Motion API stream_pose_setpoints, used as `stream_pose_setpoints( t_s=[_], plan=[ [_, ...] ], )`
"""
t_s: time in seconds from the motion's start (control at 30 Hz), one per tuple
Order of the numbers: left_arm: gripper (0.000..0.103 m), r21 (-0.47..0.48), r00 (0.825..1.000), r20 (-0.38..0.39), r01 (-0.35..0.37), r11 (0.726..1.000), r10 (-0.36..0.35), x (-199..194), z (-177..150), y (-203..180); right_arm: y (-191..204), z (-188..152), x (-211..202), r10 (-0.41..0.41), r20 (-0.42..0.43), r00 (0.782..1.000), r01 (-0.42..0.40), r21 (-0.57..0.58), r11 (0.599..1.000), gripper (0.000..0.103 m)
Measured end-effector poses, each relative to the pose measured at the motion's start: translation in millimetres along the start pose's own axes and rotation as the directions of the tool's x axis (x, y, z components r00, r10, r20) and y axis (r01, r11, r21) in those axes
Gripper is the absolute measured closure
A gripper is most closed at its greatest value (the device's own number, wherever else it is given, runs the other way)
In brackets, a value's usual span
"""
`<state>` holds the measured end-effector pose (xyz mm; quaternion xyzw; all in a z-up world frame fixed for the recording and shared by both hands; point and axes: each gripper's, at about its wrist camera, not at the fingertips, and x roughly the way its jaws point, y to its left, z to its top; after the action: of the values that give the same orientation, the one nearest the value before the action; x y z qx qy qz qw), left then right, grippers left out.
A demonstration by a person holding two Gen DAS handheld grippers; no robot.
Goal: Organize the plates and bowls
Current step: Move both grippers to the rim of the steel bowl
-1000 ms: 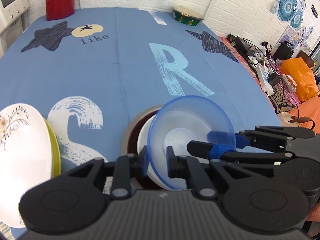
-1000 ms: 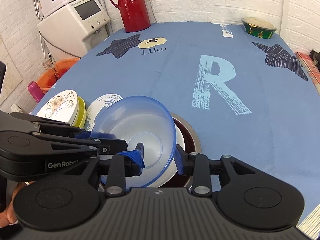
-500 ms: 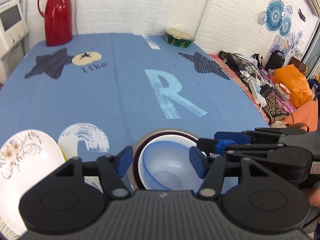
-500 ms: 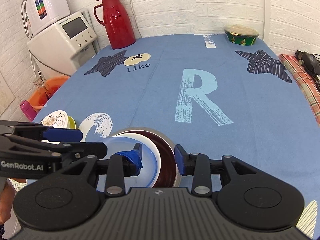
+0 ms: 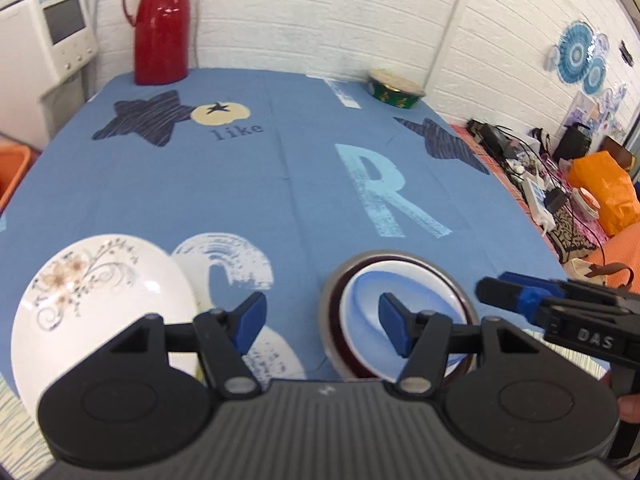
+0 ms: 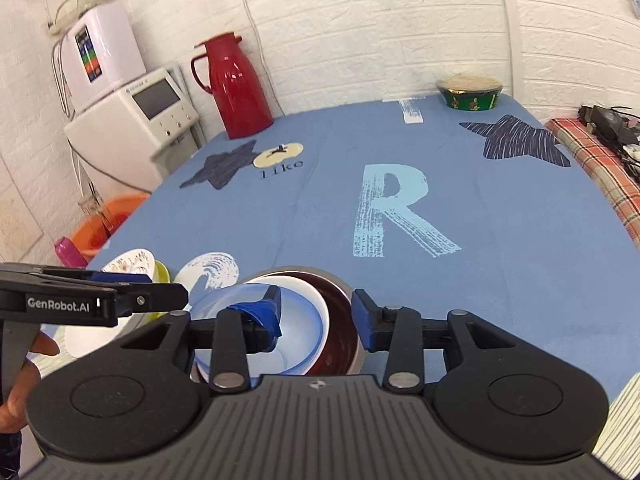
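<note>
A clear blue bowl [image 5: 370,300] [image 6: 298,316] sits nested in a white bowl [image 6: 316,292], inside a dark red bowl with a grey rim [image 5: 332,292] [image 6: 340,304], near the table's front edge. A white floral plate [image 5: 92,300] [image 6: 130,262] lies on a yellow-green dish [image 6: 162,272] to the left. My left gripper [image 5: 322,322] is open and empty, between the plate and the bowl stack. My right gripper [image 6: 318,314] is open and empty, above the bowl stack. Each gripper shows in the other's view, the right [image 5: 520,294] and the left [image 6: 148,294].
The blue tablecloth [image 5: 280,184] covers the table. A red thermos [image 5: 162,24] [image 6: 236,86] stands at the back left, a green bowl [image 5: 396,90] [image 6: 470,94] at the back right. White appliances [image 6: 136,120] stand left of the table, clutter and an orange bag [image 5: 604,192] to the right.
Both grippers let go of the blue bowl, which went down into the white bowl. Both opened, drew back and rose. The left gripper shifted left.
</note>
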<state>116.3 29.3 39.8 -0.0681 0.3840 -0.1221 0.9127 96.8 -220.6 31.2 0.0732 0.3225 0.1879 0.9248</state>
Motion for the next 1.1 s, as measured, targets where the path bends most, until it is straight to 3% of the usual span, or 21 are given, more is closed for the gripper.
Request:
stream_pose_setpoints(
  t_s=[0.2, 0.37, 0.7, 0.9, 1.1],
  plan=[
    [0.042, 0.015, 0.995, -0.029, -0.095, 0.995, 0.095, 4.0, -5.8, 15.2, -5.3, -17.2, -7.6, 0.037, 0.057, 0.998, -0.042, 0.091, 0.995, 0.079],
    [0.042, 0.026, 0.993, -0.084, -0.076, 0.997, 0.078, 15.1, -7.9, 19.1, -14.3, -25.2, -12.3, 0.037, 0.070, 0.997, -0.047, 0.152, 0.987, 0.078],
    [0.042, 0.089, 0.980, -0.145, -0.120, 0.989, 0.132, 46.0, -5.5, 9.9, -33.0, -40.1, -17.6, 0.028, 0.085, 0.996, -0.048, 0.243, 0.969, 0.076],
    [0.042, 0.093, 0.976, -0.156, -0.139, 0.986, 0.152, 57.0, -2.7, 9.5, -35.8, -39.0, -9.8, 0.034, 0.051, 0.998, -0.045, 0.231, 0.972, 0.075],
    [0.042, 0.133, 0.974, -0.146, -0.151, 0.979, 0.170, 64.2, -0.3, 5.6, -35.6, -32.4, 4.8, -0.006, -0.056, 0.998, 0.014, 0.149, 0.989, 0.075]
  ],
)
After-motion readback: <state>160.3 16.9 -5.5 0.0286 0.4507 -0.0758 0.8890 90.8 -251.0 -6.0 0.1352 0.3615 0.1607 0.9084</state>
